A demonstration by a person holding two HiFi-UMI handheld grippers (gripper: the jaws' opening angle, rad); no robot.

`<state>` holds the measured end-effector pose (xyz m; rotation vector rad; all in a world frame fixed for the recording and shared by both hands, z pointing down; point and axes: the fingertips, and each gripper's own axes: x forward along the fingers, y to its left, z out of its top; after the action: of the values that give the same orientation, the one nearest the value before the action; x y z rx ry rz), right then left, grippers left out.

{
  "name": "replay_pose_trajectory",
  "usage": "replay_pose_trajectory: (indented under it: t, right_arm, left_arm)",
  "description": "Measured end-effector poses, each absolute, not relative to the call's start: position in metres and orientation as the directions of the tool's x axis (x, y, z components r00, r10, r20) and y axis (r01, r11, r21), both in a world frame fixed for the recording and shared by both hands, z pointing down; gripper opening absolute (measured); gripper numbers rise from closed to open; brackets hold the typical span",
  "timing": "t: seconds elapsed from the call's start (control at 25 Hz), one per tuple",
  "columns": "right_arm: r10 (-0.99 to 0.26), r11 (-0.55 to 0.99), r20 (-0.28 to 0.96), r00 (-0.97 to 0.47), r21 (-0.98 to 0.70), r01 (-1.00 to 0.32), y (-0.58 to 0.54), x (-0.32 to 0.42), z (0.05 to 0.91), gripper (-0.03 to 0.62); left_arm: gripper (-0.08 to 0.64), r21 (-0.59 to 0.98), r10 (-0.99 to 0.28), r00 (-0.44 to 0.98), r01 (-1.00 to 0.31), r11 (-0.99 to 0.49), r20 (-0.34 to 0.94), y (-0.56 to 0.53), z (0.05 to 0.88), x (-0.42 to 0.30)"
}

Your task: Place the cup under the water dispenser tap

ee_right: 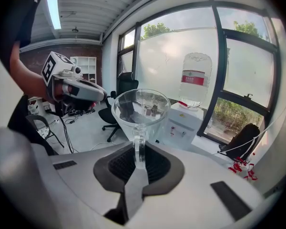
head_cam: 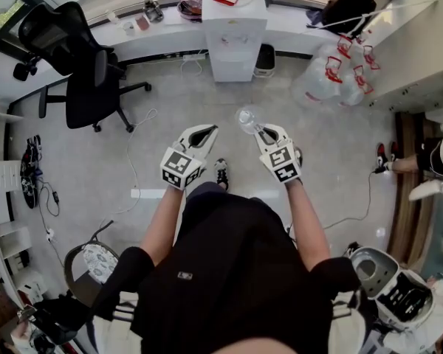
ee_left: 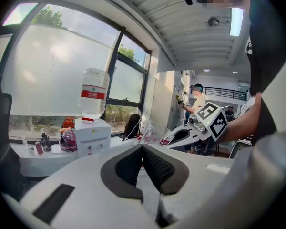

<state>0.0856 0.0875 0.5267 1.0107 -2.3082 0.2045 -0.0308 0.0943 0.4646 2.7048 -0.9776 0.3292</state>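
A white water dispenser (head_cam: 232, 32) with a clear bottle on top stands against the window wall ahead. It also shows in the left gripper view (ee_left: 92, 137) and in the right gripper view (ee_right: 186, 123). My right gripper (head_cam: 260, 133) is shut on a clear glass cup (head_cam: 247, 119), held in the air well short of the dispenser. In the right gripper view the pads (ee_right: 150, 163) pinch the handle of the cup (ee_right: 140, 109), which stays upright. My left gripper (head_cam: 207, 130) hovers beside it, shut, with nothing between its pads (ee_left: 155, 163).
A black office chair (head_cam: 81, 65) stands left of the dispenser. Several empty water bottles (head_cam: 332, 72) lie on the floor to its right, and a black bag (head_cam: 347, 9) sits on the sill. A power strip (head_cam: 148, 193) and cables lie on the floor at left.
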Motion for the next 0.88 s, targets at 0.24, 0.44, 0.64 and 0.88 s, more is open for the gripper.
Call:
replay_pose_trajectory:
  t: [0.24, 0.44, 0.64, 0.88]
  right_arm:
    - [-0.633, 0.674, 0.591, -0.501, 0.102, -0.731, 0.064, 0.078, 0.525, 0.017]
    - [-0.648, 0.655, 0.591, -0.481, 0.111, -0.747, 0.048, 0.07, 0.525, 0.017]
    - [-0.66, 0.642, 0.593, -0.462, 0.125, -0.756, 0.031, 0.062, 0.527, 0.017]
    - [-0.665, 0.641, 0.589, -0.458, 0.137, -0.755, 0.02, 0.046, 0.529, 0.017]
  left_arm:
    - [0.0, 0.152, -0.57, 0.772, -0.622, -0.768, 0.28, 0.062, 0.46, -0.039]
    - [0.0, 0.153, -0.555, 0.786, -0.605, -0.781, 0.271, 0.042, 0.458, -0.048]
    - [0.0, 0.161, -0.543, 0.796, -0.593, -0.789, 0.269, 0.027, 0.464, -0.059]
    - [0.0, 0.164, -0.549, 0.793, -0.597, -0.785, 0.263, 0.016, 0.468, -0.077]
